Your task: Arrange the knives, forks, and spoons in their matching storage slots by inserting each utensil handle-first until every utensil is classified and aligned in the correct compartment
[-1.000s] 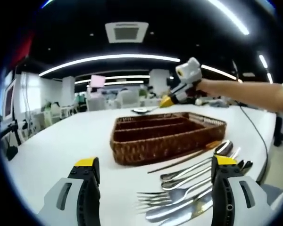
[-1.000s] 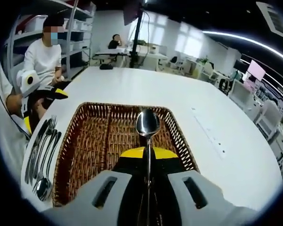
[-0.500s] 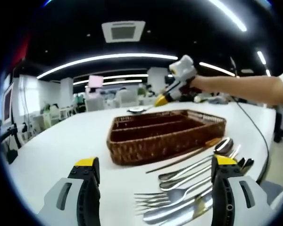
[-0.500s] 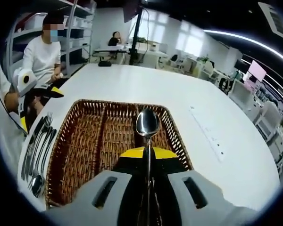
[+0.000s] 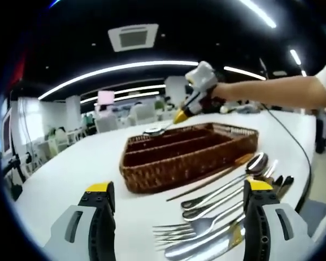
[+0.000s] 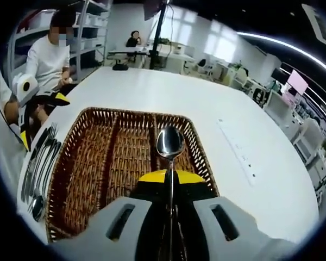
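Right gripper view shows the right gripper [image 6: 170,182] squeezed tight on a spoon [image 6: 170,143], bowl up, above the basket [image 6: 79,163], likely so the handle goes in first. Left gripper [image 5: 176,217] waits wide open and empty by the cutlery [image 5: 217,217].

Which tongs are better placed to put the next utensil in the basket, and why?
The right tongs: they grip a spoon above the basket. The left tongs are open and hold nothing, beside the cutlery.
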Demonstrator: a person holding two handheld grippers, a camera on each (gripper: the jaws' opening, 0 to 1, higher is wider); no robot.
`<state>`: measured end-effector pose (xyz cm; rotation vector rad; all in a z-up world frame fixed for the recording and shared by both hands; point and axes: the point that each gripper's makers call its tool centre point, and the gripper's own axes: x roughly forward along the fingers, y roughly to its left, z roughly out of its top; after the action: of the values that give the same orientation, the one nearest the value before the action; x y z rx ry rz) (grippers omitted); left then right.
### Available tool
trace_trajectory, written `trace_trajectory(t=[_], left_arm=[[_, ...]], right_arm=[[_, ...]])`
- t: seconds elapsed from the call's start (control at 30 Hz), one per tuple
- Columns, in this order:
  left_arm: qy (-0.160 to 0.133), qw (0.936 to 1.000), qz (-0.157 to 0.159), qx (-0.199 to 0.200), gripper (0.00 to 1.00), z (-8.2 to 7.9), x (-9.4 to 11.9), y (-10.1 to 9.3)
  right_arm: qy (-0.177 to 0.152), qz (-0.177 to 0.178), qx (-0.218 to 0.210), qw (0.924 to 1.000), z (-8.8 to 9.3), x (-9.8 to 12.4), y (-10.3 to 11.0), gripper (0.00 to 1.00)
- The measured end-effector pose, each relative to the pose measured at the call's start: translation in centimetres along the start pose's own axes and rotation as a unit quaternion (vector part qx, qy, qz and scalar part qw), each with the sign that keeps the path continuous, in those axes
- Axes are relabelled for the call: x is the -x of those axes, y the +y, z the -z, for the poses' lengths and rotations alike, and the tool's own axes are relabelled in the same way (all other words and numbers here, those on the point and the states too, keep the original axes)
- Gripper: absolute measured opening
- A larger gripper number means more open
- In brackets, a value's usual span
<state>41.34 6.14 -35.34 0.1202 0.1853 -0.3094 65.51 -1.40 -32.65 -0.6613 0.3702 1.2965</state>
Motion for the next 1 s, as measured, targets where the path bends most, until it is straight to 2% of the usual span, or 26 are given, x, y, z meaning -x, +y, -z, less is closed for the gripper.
trace_trajectory(t=[0.67,0.77,1.0], left_arm=[[0.009,0.9999,-0.009,-0.009,0.99,0.5,0.2,-0.2],[0.01,0.9996,-0.011,-0.023,0.99,0.3,0.4,0.1],[0.015,0.9997,-0.012,-0.013,0.99,0.5,0.3,0.7]], right_arm=[[0.023,-0.001,0.009,0.9997,1.1,-1.8,-1.0,0.03],[0.028,-0.002,0.006,0.9996,1.3,-2.5,-1.1,0.03],[0.043,0.001,0.019,0.9989,1.5,-3.3,-0.8,0.03]])
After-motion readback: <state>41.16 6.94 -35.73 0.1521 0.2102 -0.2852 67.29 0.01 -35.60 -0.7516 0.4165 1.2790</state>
